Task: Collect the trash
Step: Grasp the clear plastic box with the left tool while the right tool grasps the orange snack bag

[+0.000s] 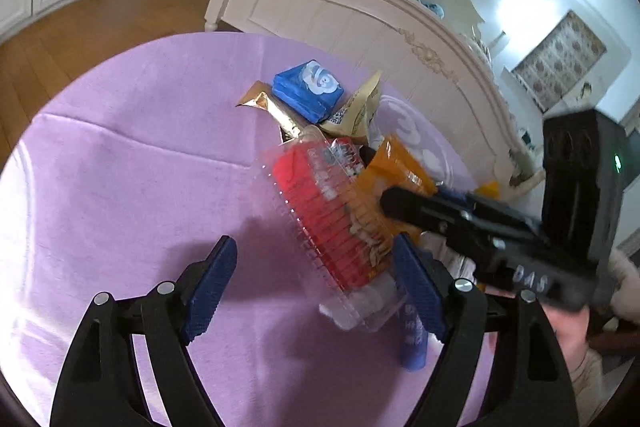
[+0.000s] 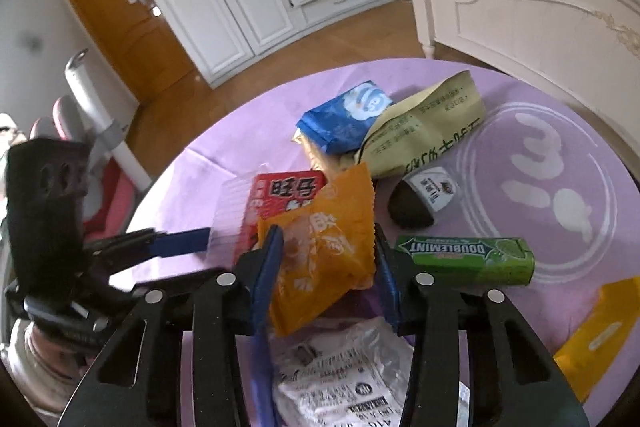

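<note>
- Right gripper (image 2: 326,267) is clamped on the orange snack wrapper (image 2: 326,247), blue pads pinching its crinkled sides, wrapper standing up above the purple tablecloth (image 2: 208,163).
- Left gripper (image 1: 316,287) is spread wide around the clear plastic tray with the red label (image 1: 320,211); its right pad looks to be brushing the tray's edge, the left pad is well clear. Nothing gripped there.
- Taking the orange wrapper as landmark: the red-label tray sits just behind and left of it, touching it; the green Doublemint pack (image 2: 466,259) lies just to its right; the crumpled white wrapper (image 2: 340,375) lies beneath it, nearer the camera.
- Beyond it: the blue tissue pack (image 2: 346,121), the beige pouch (image 2: 428,127) and a small dark packet (image 2: 420,201). A yellow wrapper (image 2: 596,335) lies well off to the right.
- Risks, as I judge them: that foil is slick and puffy, so a thin pinch may slip on the lift.
- The wrapper overlaps the tray, so raising it could drag or flip the tray.
- Both grippers are crowded together here; a hasty close on the left could knock the right one.
</note>
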The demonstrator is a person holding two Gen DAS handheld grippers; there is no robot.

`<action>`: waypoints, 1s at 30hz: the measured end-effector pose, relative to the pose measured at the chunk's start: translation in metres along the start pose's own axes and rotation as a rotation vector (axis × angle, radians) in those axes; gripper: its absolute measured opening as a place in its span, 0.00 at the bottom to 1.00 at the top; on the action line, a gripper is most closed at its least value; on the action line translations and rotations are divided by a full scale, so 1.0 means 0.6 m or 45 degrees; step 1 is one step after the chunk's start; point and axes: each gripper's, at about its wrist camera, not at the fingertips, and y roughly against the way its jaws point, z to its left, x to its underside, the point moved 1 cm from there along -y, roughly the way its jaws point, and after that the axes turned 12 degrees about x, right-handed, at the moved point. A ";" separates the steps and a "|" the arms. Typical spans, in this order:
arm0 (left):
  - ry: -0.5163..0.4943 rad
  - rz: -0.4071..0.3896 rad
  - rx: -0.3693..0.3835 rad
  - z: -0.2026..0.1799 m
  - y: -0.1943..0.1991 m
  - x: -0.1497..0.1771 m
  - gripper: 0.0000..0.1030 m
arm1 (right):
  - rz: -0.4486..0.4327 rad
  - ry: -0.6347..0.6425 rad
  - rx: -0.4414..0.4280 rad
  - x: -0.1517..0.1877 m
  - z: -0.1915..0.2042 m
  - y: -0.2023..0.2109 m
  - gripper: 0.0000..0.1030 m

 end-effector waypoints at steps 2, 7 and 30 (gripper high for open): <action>0.015 -0.008 -0.006 0.001 -0.002 0.000 0.70 | -0.031 -0.015 -0.007 0.003 -0.001 0.012 0.29; 0.010 -0.015 0.020 -0.007 -0.002 0.004 0.57 | -0.102 -0.036 0.046 0.016 -0.010 0.043 0.29; -0.535 -0.089 -0.263 -0.144 0.043 -0.019 0.40 | -0.321 -0.245 0.112 0.080 -0.088 0.148 0.29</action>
